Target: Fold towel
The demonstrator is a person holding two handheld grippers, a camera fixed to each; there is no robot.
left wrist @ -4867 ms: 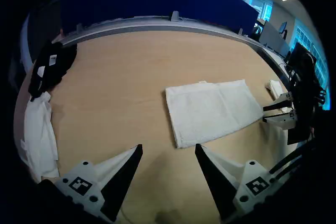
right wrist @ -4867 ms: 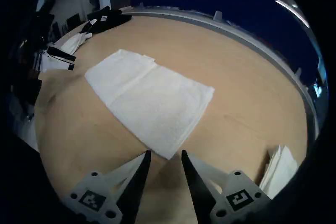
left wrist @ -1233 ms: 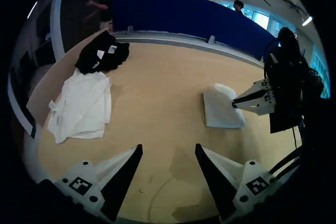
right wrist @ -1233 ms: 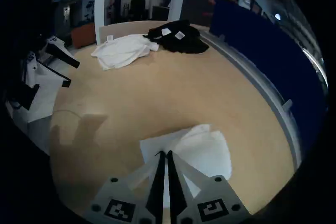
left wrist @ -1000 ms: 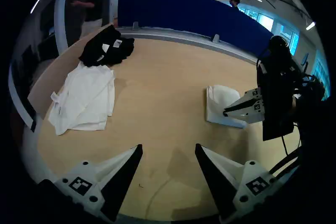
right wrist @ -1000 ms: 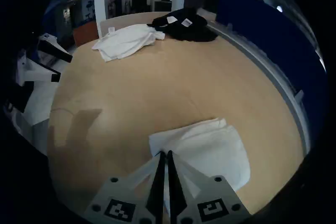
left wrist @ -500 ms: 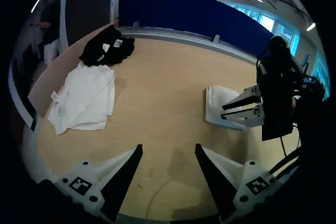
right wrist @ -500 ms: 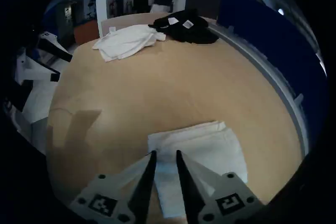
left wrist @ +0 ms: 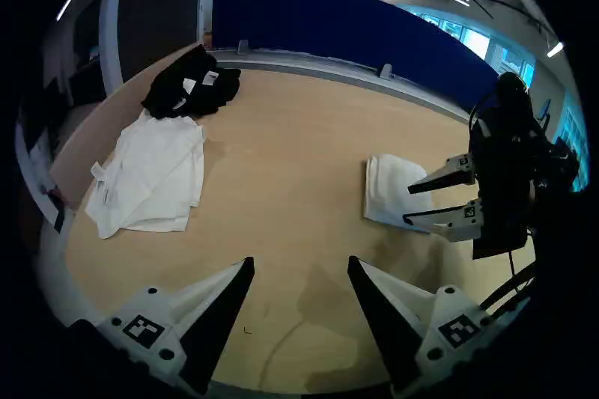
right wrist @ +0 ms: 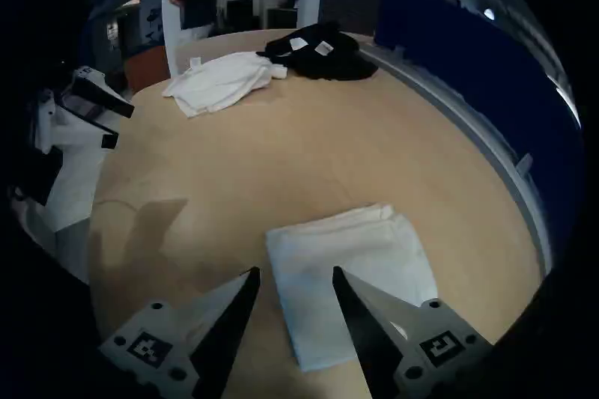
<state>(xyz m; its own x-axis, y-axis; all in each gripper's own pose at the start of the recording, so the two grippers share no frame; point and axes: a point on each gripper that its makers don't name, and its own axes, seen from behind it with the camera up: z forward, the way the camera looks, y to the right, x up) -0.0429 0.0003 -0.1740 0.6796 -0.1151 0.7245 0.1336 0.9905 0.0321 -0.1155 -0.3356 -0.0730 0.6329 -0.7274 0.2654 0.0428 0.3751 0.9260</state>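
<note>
Folded towel (right wrist: 352, 279) lies flat on the desk (right wrist: 299, 159). My right gripper (right wrist: 294, 272): jaws wide apart, empty, poised at the towel's near edge. My left gripper (left wrist: 299, 260): jaws wide apart, empty, over bare desk, well apart from the towel. White garment (left wrist: 150, 174) and black garment (left wrist: 191, 88) lie touching at the desk's far-left edge.

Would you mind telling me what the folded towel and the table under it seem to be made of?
The towel looks like soft white terry cloth: matte, slightly nubby, with thick layered edges. The table appears to be light wood or wood-look laminate: smooth, faint grain, soft sheen.
</note>
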